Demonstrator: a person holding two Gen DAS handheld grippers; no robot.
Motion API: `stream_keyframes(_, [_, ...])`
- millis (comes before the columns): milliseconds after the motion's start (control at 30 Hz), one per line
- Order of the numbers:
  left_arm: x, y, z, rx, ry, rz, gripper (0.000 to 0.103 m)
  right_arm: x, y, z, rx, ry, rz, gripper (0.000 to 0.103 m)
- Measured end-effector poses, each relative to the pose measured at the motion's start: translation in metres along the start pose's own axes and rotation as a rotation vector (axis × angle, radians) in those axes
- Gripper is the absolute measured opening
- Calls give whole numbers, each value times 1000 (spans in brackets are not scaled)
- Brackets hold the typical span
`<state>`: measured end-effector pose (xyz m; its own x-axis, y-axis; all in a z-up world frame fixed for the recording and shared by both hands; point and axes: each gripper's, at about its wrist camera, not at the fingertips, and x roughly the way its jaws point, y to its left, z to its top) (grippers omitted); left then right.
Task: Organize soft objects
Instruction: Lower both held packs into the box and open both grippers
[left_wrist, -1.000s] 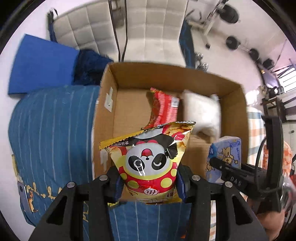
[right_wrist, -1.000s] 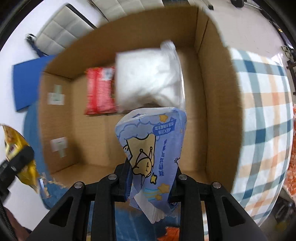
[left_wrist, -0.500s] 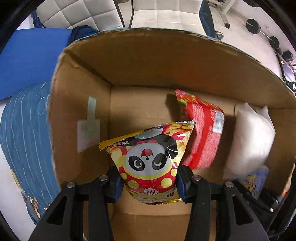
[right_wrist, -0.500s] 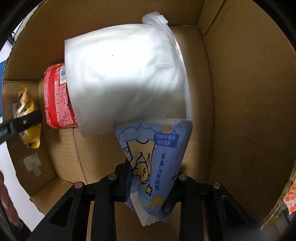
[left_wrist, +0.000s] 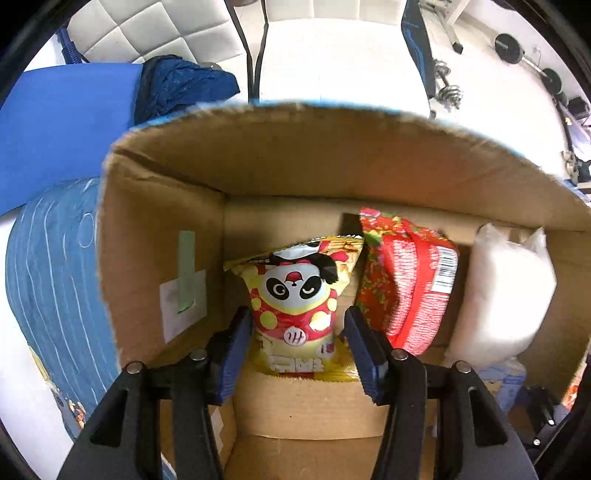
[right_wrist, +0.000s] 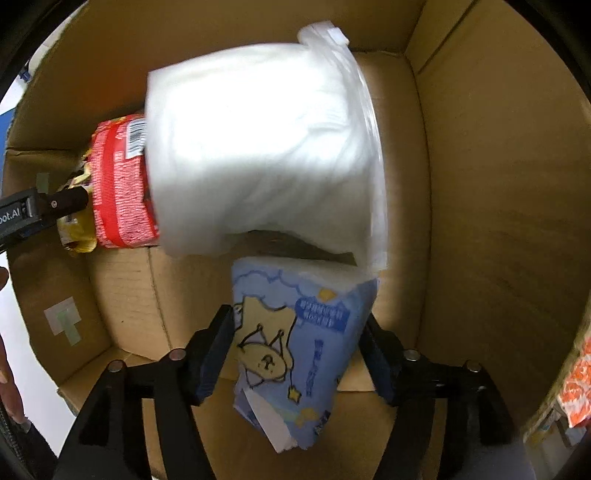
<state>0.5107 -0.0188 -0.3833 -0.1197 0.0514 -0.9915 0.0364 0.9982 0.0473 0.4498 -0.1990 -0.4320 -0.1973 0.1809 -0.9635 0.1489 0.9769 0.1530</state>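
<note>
Both grippers reach into a brown cardboard box (left_wrist: 295, 158). My left gripper (left_wrist: 295, 332) is open, its blue pads standing either side of a yellow panda snack bag (left_wrist: 299, 302) that rests upright on the box floor. A red snack packet (left_wrist: 406, 280) and a white soft bag (left_wrist: 502, 291) stand to its right. My right gripper (right_wrist: 299, 339) is open around a blue tissue pack (right_wrist: 295, 339) lying on the box floor (right_wrist: 125, 295) under the white bag (right_wrist: 258, 147). The red packet (right_wrist: 118, 184) shows at the left.
The box sits on a blue striped cloth (left_wrist: 51, 277). A blue mat (left_wrist: 62, 122) and white padded chairs (left_wrist: 332, 48) stand beyond the box. Dumbbells (left_wrist: 447, 92) lie on the floor at the far right. The box wall (right_wrist: 498, 184) is close on the right.
Both grippers have gone down into the box and opened. The panda bag and the tissue pack now rest on the box floor between the spread pads.
</note>
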Motion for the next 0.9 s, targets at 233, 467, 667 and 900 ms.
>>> stream_keyframes(233, [-31, 14, -14, -12, -69, -19, 64, -25, 22, -16, -50, -46, -32, 85])
stream_keyframes(467, [-70, 32, -49, -18, -158, -58, 94, -58, 42, -41, -73, -128, -20, 103])
stream_keyframes(667, [-86, 34, -80, -5, -196, -84, 95, -72, 53, -75, -98, -181, -28, 103])
stream_keyframes(900, [-112, 33, -127, -16, -313, -59, 95, -108, 40, -122, -121, -286, -50, 103])
